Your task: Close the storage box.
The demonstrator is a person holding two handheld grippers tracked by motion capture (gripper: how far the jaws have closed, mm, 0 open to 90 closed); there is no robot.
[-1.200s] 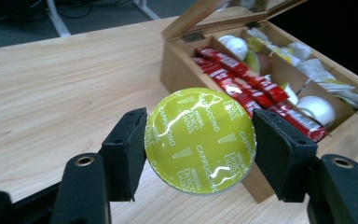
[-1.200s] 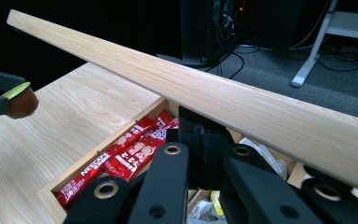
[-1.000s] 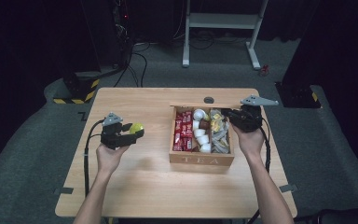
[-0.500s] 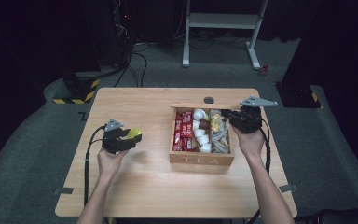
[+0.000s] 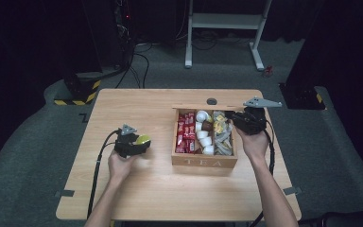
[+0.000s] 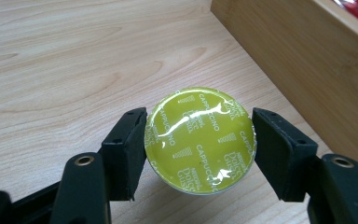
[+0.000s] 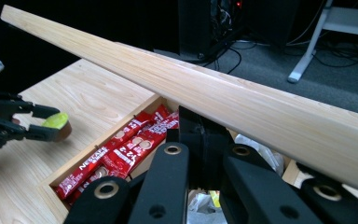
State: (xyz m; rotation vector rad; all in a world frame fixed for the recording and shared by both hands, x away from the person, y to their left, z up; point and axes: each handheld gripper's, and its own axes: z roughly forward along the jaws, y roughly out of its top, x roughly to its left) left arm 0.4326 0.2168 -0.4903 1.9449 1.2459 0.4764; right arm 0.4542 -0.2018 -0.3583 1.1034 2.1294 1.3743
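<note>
The fingers of the left gripper are clenched on a lime-green coffee capsule, one black pad against each side of its round rim, so that the foil top, printed with the word cappuccino, faces the camera of the left gripper view. The capsule hangs just above the light wooden bench, and whether its underside touches the wood cannot be told. Close to its right in that view runs the plain outer wall of the wooden tea box. In the high view the left gripper sits left of the box, near the middle of the bench, with the capsule showing as a yellow-green spot at its tip and apart from the box, whose front wall bears the word TEA. The right gripper is at the far right corner of the box, and its fingers are shut tight on the edge of the raised wooden lid, which slants across the right gripper view above the open compartments. Under the lid lie red sachets packed in the left compartment; the high view also shows white capsules in the middle compartment and pale wrapped packets in the right one. A small dark round disc lies on the bench just behind the box.
</note>
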